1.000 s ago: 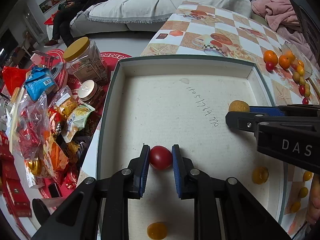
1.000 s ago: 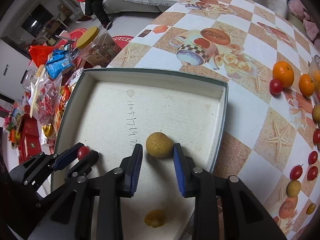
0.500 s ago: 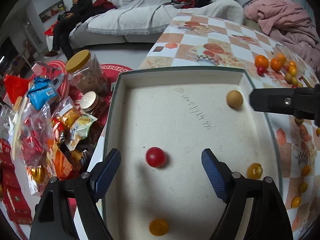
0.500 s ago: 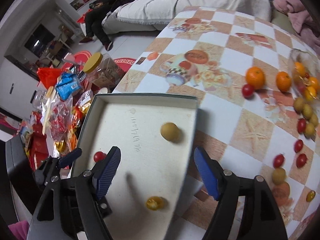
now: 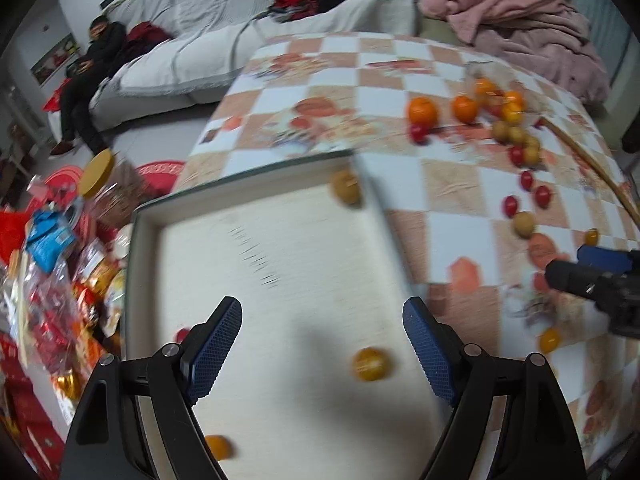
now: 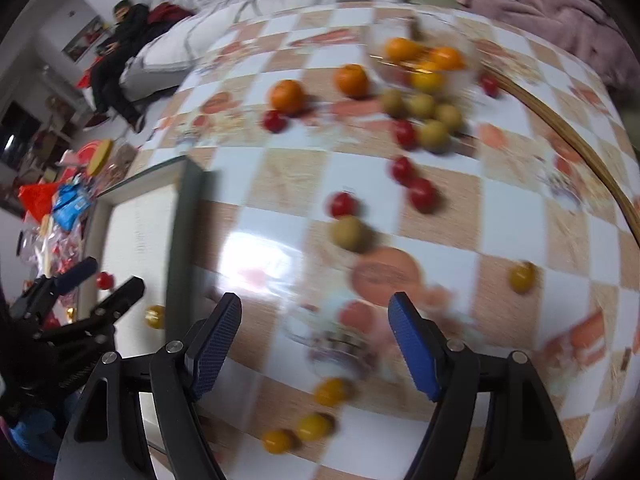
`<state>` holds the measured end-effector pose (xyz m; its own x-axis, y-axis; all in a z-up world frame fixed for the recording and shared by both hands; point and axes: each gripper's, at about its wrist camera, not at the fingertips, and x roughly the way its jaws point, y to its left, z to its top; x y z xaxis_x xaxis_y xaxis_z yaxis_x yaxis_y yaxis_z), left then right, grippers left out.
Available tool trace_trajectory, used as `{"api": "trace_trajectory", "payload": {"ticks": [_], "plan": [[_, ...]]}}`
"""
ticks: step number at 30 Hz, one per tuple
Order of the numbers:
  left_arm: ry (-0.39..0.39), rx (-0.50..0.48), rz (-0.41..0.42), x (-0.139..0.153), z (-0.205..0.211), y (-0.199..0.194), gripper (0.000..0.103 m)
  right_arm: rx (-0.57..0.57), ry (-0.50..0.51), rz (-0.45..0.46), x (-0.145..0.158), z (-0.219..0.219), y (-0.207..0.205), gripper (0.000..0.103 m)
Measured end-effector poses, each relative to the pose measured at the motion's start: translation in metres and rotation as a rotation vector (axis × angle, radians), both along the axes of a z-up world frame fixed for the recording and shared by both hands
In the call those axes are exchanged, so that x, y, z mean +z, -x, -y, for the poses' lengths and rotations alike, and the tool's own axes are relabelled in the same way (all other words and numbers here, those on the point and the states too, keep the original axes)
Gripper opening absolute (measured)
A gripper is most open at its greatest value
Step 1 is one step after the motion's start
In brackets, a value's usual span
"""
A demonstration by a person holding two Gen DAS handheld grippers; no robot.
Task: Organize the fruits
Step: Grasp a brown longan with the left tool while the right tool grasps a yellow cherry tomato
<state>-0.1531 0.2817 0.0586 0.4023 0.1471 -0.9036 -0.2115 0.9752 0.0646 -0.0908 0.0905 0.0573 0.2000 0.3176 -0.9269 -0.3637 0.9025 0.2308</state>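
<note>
A shallow white tray (image 5: 148, 216) with a dark green rim sits at the table's left end. In it lie a brown longan (image 5: 346, 187) at the far right corner, a red tomato (image 5: 182, 335), and two yellow-orange fruits (image 5: 370, 364). My left gripper (image 5: 322, 340) is open and empty above the tray. My right gripper (image 6: 314, 338) is open and empty over the checkered tablecloth, right of the tray (image 6: 178, 240). Loose on the cloth lie oranges (image 6: 287, 96), red tomatoes (image 6: 342, 204), longans (image 6: 347, 233) and small yellow fruits (image 6: 314, 426).
A curved wooden hoop (image 6: 560, 136) runs along the table's right side. Snack bags (image 5: 48, 240) and a yellow-lidded jar (image 5: 98, 178) crowd the floor left of the tray. A sofa with a seated person (image 5: 86, 76) is beyond the table.
Both grippers opened, releasing the tomato and the longan into the tray. Both then pulled back and swung right; the right gripper now hovers over the tablecloth fruits.
</note>
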Motion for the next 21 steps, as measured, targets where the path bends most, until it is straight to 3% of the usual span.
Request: {"api": "trace_trajectory", "payload": {"ticks": [9,21], "plan": [[0.061,-0.125,-0.004,0.0,0.076,-0.047,0.083,-0.157,0.072,-0.007,-0.012,0.083,-0.01,0.079],[0.103,-0.072,-0.058,-0.033,0.117,-0.092,0.083,-0.131,0.108,0.009,-0.03,0.109,-0.03,0.079]]}}
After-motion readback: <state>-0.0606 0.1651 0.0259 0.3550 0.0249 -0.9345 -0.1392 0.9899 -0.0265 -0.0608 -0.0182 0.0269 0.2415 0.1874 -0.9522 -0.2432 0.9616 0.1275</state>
